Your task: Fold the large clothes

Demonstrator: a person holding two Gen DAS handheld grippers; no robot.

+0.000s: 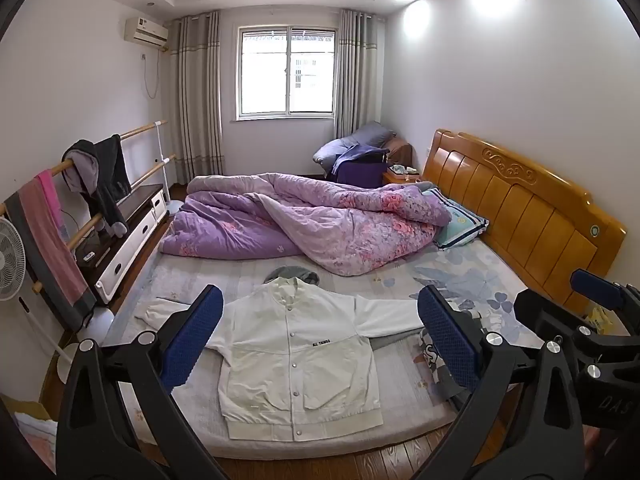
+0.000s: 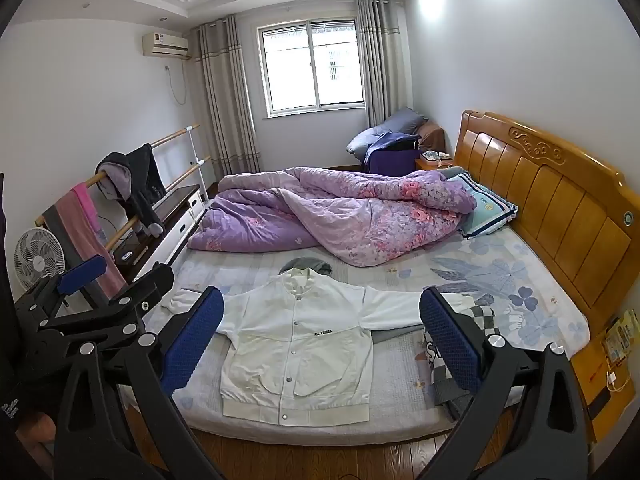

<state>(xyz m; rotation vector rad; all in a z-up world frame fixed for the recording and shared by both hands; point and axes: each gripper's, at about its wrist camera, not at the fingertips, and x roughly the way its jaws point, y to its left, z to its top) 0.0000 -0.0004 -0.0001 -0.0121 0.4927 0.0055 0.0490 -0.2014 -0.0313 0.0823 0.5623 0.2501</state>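
A white snap-button jacket (image 1: 296,356) lies flat and face up on the bed, sleeves spread out to both sides; it also shows in the right wrist view (image 2: 296,348). A grey garment (image 1: 294,273) peeks out behind its collar. My left gripper (image 1: 320,340) is open and empty, held above the near edge of the bed. My right gripper (image 2: 322,340) is open and empty beside it, at the same height. The right gripper shows at the right edge of the left wrist view (image 1: 592,320); the left gripper shows at the left of the right wrist view (image 2: 100,292).
A crumpled purple floral quilt (image 1: 304,224) fills the far half of the bed. A checked patterned cloth (image 1: 448,356) lies right of the jacket. The wooden headboard (image 1: 520,204) is at right. A clothes rail (image 1: 80,184), a fan (image 1: 10,264) and a low cabinet (image 1: 128,236) stand at left.
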